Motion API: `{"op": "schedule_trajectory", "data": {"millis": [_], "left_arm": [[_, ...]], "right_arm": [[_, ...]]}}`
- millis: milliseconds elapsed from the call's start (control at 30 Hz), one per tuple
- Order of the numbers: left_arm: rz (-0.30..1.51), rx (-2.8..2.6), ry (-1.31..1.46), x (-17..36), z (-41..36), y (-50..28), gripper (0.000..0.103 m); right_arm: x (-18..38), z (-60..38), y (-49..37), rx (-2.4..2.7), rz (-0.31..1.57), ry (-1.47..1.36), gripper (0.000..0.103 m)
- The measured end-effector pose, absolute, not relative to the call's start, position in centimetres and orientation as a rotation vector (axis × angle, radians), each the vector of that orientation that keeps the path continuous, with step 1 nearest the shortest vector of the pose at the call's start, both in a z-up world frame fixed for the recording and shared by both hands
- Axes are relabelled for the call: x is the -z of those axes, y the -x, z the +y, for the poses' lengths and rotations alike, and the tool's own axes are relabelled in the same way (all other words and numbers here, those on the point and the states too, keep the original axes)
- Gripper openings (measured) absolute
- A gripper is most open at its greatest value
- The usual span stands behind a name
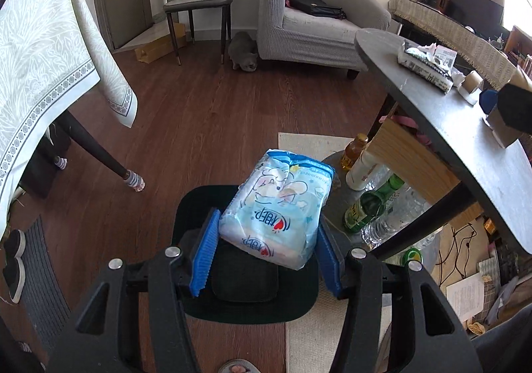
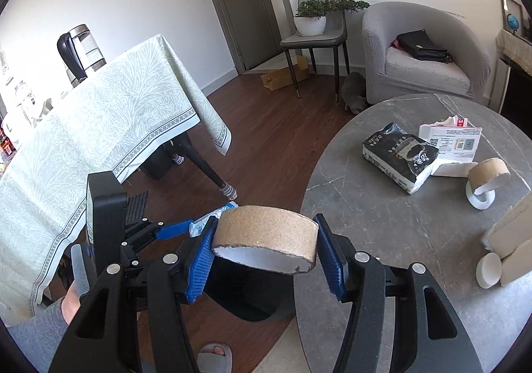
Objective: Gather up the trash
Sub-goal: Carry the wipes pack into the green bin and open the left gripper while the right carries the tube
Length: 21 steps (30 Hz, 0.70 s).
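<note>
My left gripper (image 1: pixel 266 240) is shut on a light blue tissue pack (image 1: pixel 279 206) and holds it over the black trash bin (image 1: pixel 196 203) on the floor. My right gripper (image 2: pixel 266 246) is shut on a brown cardboard tape roll (image 2: pixel 266 233) at the edge of the round grey table (image 2: pixel 382 223), above the bin (image 2: pixel 242 296). The left gripper (image 2: pixel 173 230) also shows in the right wrist view with the blue pack (image 2: pixel 212 216). On the table lie a black tissue pack (image 2: pixel 399 153), a paper leaflet (image 2: pixel 452 140) and another small cardboard roll (image 2: pixel 488 173).
Bottles (image 1: pixel 365 203) stand on a low shelf under the table. A table with a green cloth (image 2: pixel 99 140) is to the left. A grey armchair (image 2: pixel 422 57), a chair with a plant (image 2: pixel 316 24) and a grey cat (image 1: pixel 244 52) are at the back. Cardboard pieces (image 2: pixel 512 233) lie at the table's right.
</note>
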<state>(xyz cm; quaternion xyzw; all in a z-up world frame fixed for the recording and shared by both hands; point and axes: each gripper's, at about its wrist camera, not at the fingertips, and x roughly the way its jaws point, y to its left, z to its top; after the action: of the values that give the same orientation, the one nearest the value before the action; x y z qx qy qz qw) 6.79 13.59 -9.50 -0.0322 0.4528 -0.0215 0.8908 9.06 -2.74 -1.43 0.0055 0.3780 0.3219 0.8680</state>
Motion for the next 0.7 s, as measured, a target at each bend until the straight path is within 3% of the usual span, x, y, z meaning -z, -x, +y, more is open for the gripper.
{"op": "schedule_trajectory", "data": {"millis": [333, 567, 700], "left_arm": [[1.103, 0.023, 0.152, 14.2, 16.8, -6.8, 0.057], [1.113, 0.011, 0.152, 14.7, 18.2, -6.4, 0.059], [1.103, -0.007, 0.156, 14.4, 19.3, -6.1, 0.067]], "right_arm": [[2.4, 1.4, -9.2, -0.737, 0.809, 0.038, 0.058], [3.6, 4.7, -9.2, -0.758, 0.823, 0.089, 0.058], [4.5, 6.2, -9.4, -0.771, 0.843, 0.108, 0.058]]}}
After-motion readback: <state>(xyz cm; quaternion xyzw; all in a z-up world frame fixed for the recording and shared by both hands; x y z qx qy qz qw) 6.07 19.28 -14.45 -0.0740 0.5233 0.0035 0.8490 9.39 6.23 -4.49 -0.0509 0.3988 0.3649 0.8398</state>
